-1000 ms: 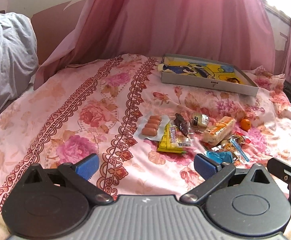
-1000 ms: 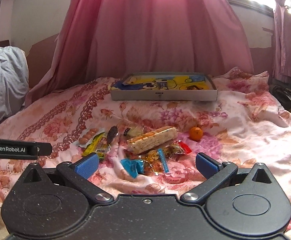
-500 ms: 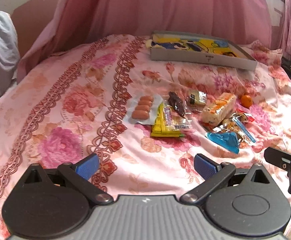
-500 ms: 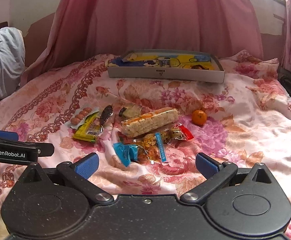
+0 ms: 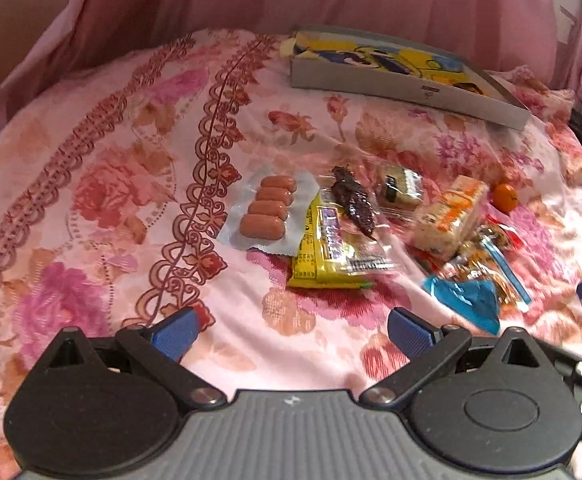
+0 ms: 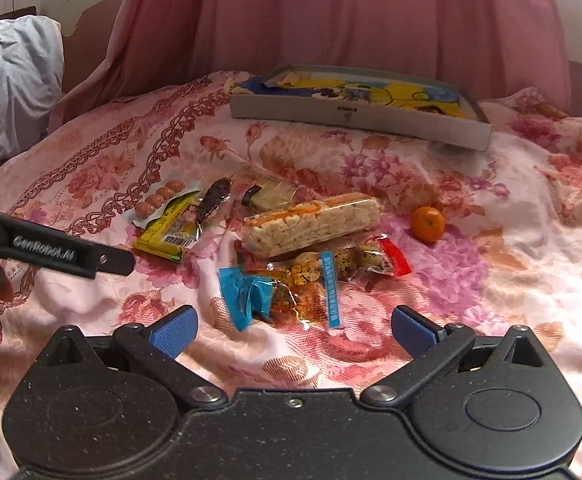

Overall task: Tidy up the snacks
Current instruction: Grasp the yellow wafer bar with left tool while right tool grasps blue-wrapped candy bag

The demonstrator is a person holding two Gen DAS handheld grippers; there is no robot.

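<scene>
A: Closing in, both of them. Left gripper (image 5: 291, 330) and right gripper (image 6: 293, 326) sit lower and nearer the snack pile than a second ago; both views tipped down toward the bed (image 5: 103, 152).

B: Holding anything?

A: No. Both spread wide, nothing between the fingers. Snacks untouched, same spots: sausage pack (image 5: 269, 210) on the left, yellow packet (image 5: 327, 252) touching it, dark strip (image 5: 353, 202) lying across that, rice-cracker bar (image 6: 311, 222) on top of the crinkly packets, blue wrapper (image 6: 247, 294) just ahead of the right gripper, orange (image 6: 427, 223) off to the right.

B: And the tray?

A: Cardboard tray (image 6: 355, 114) at the far side, well apart from the pile, no snacks visible in it. So nothing sorted yet; looks like the approach for a first pick, probably the blue wrapper.
</scene>
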